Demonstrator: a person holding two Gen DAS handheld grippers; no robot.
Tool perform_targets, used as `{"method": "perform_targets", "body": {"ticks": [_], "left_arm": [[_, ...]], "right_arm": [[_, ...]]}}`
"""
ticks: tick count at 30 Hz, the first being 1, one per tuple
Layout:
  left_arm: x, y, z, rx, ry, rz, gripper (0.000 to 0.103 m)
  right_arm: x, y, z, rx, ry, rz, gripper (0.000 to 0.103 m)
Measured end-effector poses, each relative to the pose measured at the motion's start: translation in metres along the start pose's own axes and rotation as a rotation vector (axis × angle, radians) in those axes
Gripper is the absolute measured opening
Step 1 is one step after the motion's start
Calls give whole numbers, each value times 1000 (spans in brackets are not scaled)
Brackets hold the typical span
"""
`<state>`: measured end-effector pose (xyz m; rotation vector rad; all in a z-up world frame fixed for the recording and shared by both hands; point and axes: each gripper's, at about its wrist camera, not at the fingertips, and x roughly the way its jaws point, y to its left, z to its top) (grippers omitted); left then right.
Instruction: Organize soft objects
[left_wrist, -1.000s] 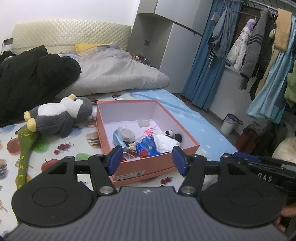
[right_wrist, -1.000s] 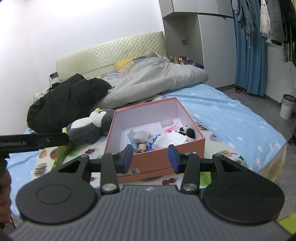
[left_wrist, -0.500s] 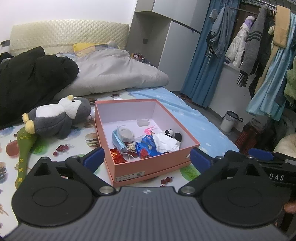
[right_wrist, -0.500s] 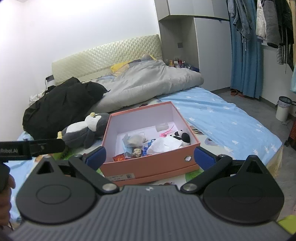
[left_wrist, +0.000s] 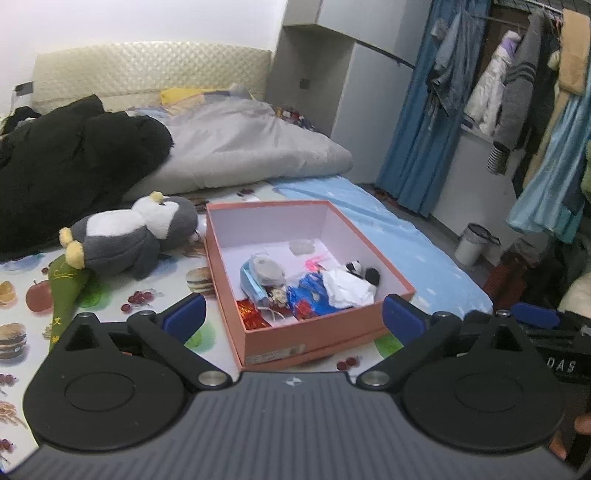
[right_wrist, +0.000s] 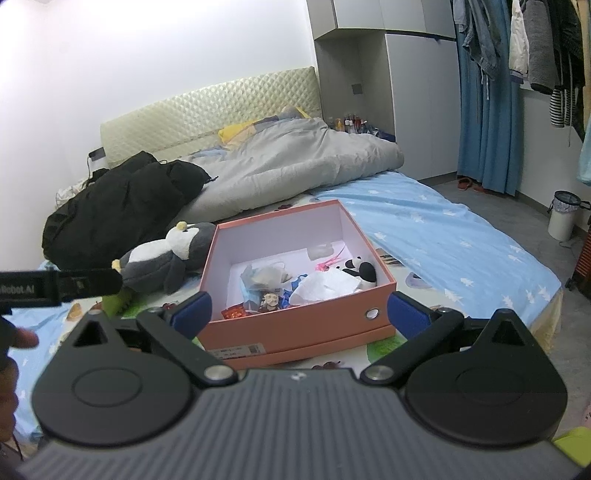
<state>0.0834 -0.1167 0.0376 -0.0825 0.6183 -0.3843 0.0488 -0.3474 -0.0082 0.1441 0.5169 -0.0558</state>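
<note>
Both hand-held grippers, left (left_wrist: 293, 318) & right (right_wrist: 299, 309), went from narrow to wide open, empty; penguin (left_wrist: 129, 236) at 10 o'clock of box (left_wrist: 314, 332) — bulky, could slip out.

The orange box (left_wrist: 317, 332) hides its own floor behind the near wall in both views, and the small things heaped inside it are too small to name beyond a panda toy (left_wrist: 360, 271). The label on the near wall of the orange box is unreadable. Left of the orange box, the plush penguin (right_wrist: 166, 258) is partly covered by the black bar of the left tongs (right_wrist: 66, 284) in the right wrist view. The green plush (left_wrist: 64, 291) disappears under the penguin.
</note>
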Motion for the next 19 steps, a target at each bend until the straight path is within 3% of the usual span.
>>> {"method": "perform_targets", "body": {"ticks": [19], "left_arm": [[-3, -1, -2, 2, -5, 3, 103]], "right_arm": [[0, 1, -1, 1, 11, 9, 103]]}}
